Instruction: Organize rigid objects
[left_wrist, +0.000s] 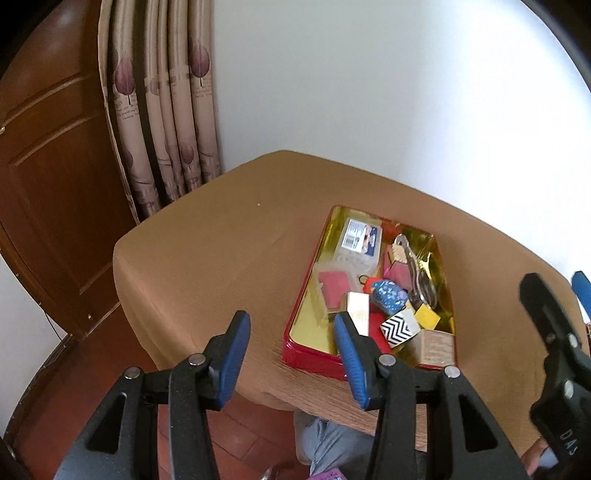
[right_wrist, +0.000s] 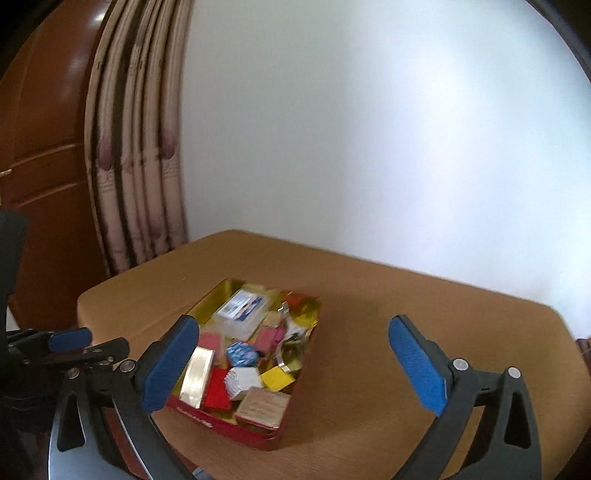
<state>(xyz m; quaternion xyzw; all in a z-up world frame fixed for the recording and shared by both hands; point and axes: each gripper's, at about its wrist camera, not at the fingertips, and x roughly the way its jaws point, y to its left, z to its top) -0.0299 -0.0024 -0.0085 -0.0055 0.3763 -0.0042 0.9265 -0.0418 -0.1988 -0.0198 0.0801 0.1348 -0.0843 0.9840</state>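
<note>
Both grippers hang spread and empty above the near edge of the table (left_wrist: 207, 236).

Just past my left gripper (left_wrist: 291, 358) sits the red tin (left_wrist: 295, 350), gold inside and packed: a clear case (left_wrist: 360, 240) at the far end, a gold bar (left_wrist: 358, 312), a blue pouch (left_wrist: 388, 293), a zigzag block (left_wrist: 400, 326), a yellow block (left_wrist: 428, 317). My right gripper (right_wrist: 295, 363) frames the tin from its right. Behind hang a curtain (left_wrist: 166, 110) and a wooden door (left_wrist: 48, 166).
</note>
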